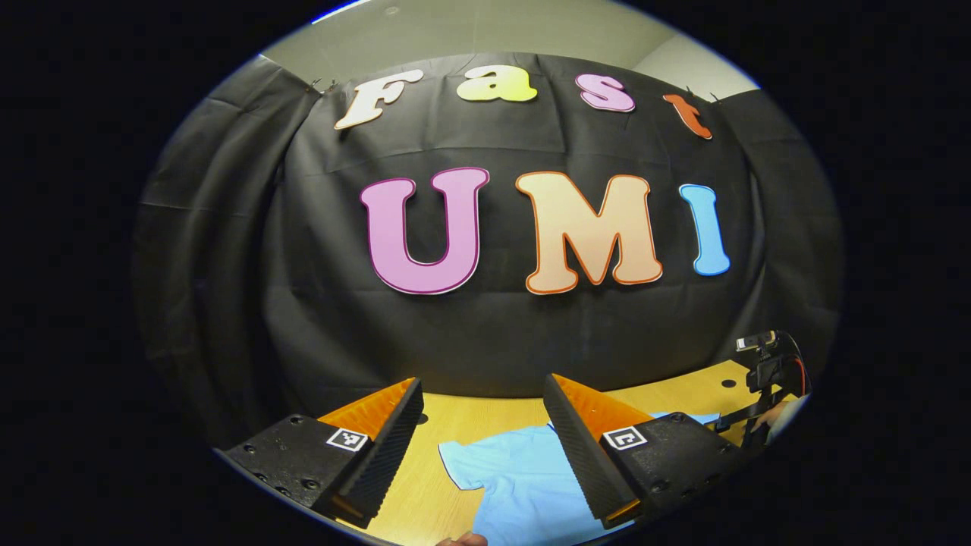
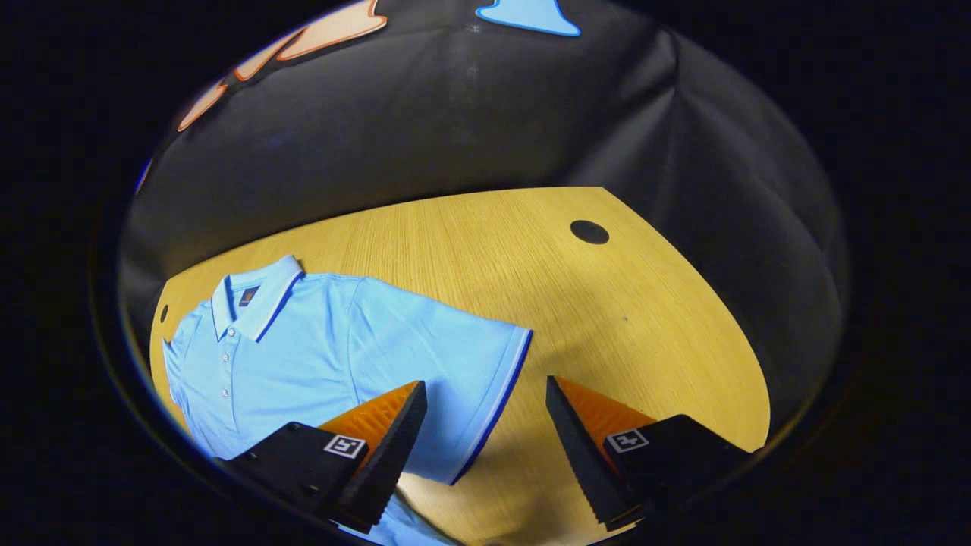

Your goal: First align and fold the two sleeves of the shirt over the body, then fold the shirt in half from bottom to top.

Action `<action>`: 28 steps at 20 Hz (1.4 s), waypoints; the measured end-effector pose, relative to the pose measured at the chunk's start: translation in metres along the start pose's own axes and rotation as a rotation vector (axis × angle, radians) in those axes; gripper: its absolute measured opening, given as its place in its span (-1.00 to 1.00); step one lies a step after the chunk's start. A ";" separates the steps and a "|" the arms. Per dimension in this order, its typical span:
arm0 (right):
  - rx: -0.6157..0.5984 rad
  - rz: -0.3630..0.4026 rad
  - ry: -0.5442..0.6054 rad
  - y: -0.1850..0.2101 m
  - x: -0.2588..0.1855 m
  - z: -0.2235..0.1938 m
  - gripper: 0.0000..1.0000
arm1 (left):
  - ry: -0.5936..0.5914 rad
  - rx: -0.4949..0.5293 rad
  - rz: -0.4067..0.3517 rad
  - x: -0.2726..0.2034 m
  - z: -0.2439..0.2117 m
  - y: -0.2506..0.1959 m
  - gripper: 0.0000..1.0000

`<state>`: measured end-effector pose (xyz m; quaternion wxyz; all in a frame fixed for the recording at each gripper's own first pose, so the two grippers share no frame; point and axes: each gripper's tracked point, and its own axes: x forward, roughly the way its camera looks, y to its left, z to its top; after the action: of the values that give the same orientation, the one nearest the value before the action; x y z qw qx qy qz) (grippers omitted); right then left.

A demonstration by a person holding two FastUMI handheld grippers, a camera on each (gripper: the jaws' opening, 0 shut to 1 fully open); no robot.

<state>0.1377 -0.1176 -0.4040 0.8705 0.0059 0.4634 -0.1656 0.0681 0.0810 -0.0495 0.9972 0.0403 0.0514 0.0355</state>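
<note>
In the left gripper view, the left tongs (image 1: 483, 394) stand apart and empty above the wooden worktop (image 1: 463, 425), where one light blue shirt (image 1: 523, 478) lies flat, and the other gripper (image 1: 766, 379) shows by the worktop's right edge. In the right gripper view, the right tongs (image 2: 485, 398) stand apart and empty above one spread sleeve (image 2: 447, 364) of the shirt (image 2: 303, 356), collar toward the far edge; two dark round holes (image 2: 589, 232) mark the worktop (image 2: 645, 318).
</note>
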 end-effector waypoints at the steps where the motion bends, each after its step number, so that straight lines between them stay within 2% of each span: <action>1: 0.014 0.005 0.014 0.001 0.003 -0.003 0.98 | 0.002 -0.001 0.002 0.000 -0.001 0.001 0.92; 4: 0.052 0.025 0.105 0.004 0.008 -0.018 0.97 | 0.008 -0.001 -0.005 0.002 -0.002 -0.002 0.92; 5: 0.051 0.025 0.076 0.004 0.010 -0.012 0.97 | 0.011 0.002 -0.006 0.003 -0.003 -0.002 0.92; 6: 0.046 0.027 0.093 0.003 0.015 -0.015 0.99 | 0.011 0.002 -0.007 0.003 -0.003 -0.002 0.92; 9: 0.047 0.030 0.073 0.006 0.012 -0.012 0.81 | 0.021 -0.007 -0.005 0.001 -0.007 -0.002 0.92; 14: 0.080 0.074 0.075 0.029 0.007 -0.005 -0.79 | 0.045 -0.025 0.004 -0.001 -0.014 0.001 0.92; 15: 0.099 0.108 0.080 0.036 0.007 -0.006 -0.95 | 0.049 -0.026 0.009 -0.001 -0.015 0.004 0.92; 16: 0.120 0.137 0.092 0.044 0.004 -0.006 -0.92 | 0.051 -0.027 0.012 0.000 -0.015 0.005 0.92; 17: 0.127 0.153 0.078 0.049 0.003 -0.002 -0.98 | 0.054 -0.029 0.017 -0.001 -0.017 0.007 0.93; 18: 0.133 0.172 0.049 0.054 0.000 0.006 -0.92 | 0.057 -0.030 0.021 -0.001 -0.018 0.008 0.92; 19: 0.143 0.199 0.022 0.062 -0.007 0.014 -0.99 | 0.060 -0.032 0.025 -0.002 -0.019 0.010 0.92; 20: 0.155 0.232 0.004 0.073 -0.013 0.022 -0.92 | 0.063 -0.035 0.025 -0.001 -0.020 0.009 0.93; 21: 0.163 0.258 -0.014 0.081 -0.019 0.026 -0.99 | 0.067 -0.039 0.023 0.000 -0.021 0.009 0.93; 22: 0.165 0.282 -0.029 0.090 -0.023 0.030 -0.93 | 0.071 -0.042 0.020 0.000 -0.022 0.008 0.94; 24: 0.173 0.335 -0.048 0.109 -0.031 0.034 -0.92 | 0.080 -0.051 0.016 0.000 -0.025 0.007 0.94; 26: 0.181 0.384 -0.051 0.127 -0.040 0.035 -1.00 | 0.088 -0.060 0.017 0.001 -0.027 0.009 0.94; 28: 0.174 0.428 -0.058 0.143 -0.046 0.033 -0.93 | 0.100 -0.066 0.024 0.002 -0.032 0.010 0.94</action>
<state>0.1826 0.0254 -0.3689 0.8950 0.1745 0.4102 -0.0166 0.0656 0.0937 -0.0802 0.9937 0.0064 0.0995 0.0513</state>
